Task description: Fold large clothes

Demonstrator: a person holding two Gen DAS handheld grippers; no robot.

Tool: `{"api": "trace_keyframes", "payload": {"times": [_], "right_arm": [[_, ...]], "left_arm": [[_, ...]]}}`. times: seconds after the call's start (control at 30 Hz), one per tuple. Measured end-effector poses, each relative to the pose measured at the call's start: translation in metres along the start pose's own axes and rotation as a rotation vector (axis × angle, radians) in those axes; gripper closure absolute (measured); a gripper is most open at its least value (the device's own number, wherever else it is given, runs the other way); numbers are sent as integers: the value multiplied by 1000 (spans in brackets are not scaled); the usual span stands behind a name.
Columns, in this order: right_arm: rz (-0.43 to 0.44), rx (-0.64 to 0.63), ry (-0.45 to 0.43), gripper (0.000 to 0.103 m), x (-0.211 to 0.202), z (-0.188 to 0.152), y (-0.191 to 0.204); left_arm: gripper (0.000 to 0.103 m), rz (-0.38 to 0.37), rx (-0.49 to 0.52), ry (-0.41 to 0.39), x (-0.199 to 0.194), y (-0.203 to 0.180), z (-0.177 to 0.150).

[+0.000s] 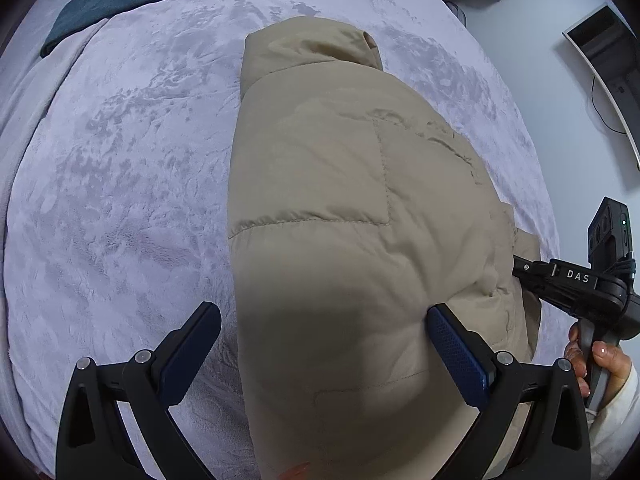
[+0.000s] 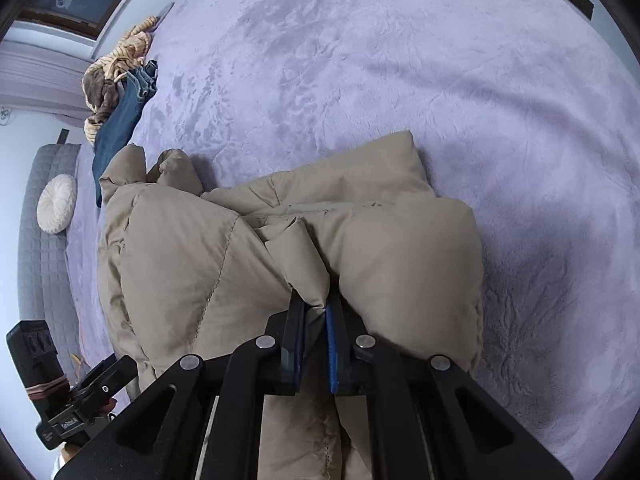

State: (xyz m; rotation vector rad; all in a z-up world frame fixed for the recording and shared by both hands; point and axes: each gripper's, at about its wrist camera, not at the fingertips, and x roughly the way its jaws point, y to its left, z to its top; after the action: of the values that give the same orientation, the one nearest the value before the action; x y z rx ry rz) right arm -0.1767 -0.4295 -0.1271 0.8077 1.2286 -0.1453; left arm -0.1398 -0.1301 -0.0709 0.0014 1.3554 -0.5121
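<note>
Right claw (image 2: 316, 312) clamping jacket (image 2: 192, 264)

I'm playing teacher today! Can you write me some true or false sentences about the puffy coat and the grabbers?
1. The coat is tan. True.
2. The right gripper is wide open. False: it is shut on a fold of the coat.
3. The left gripper is open, above the coat. True.
4. The coat lies on a wooden floor. False: it lies on a pale purple blanket.
5. Jeans lie at the blanket's far edge. True.
</note>
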Motion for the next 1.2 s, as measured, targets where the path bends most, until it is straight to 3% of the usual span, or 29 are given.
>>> {"api": "trace_keyframes", "payload": {"times": [0.27,0.33,0.4,0.63,0.77,0.87,0.93,0.97,1.2], "right_arm": [[82,-17,-7,91,-40,-5,2],[88,-8,-15,79,-51,-10,-4],[78,3,-25,46,-60,-16,-13],[68,28,-9,40,-64,-24,-44],[101,60,-25,21,-62,-24,-60],[112,73,-13,19,-55,-23,-69],[133,89,-3,11,-50,-23,-76],[157,106,0,1,-46,-23,-80],[292,212,16,0,-26,-22,-103]], "left_arm": [[0,26,-7,14,-8,2,1],[0,28,-12,15,-9,3,0],[0,26,-17,17,-8,4,0],[0,10,-12,14,-5,7,2],[0,-35,-20,26,1,11,4],[0,-59,-41,32,4,14,5],[0,-66,-42,31,4,14,5],[0,-69,-40,30,5,13,5],[0,-95,-42,39,8,13,6]]}}
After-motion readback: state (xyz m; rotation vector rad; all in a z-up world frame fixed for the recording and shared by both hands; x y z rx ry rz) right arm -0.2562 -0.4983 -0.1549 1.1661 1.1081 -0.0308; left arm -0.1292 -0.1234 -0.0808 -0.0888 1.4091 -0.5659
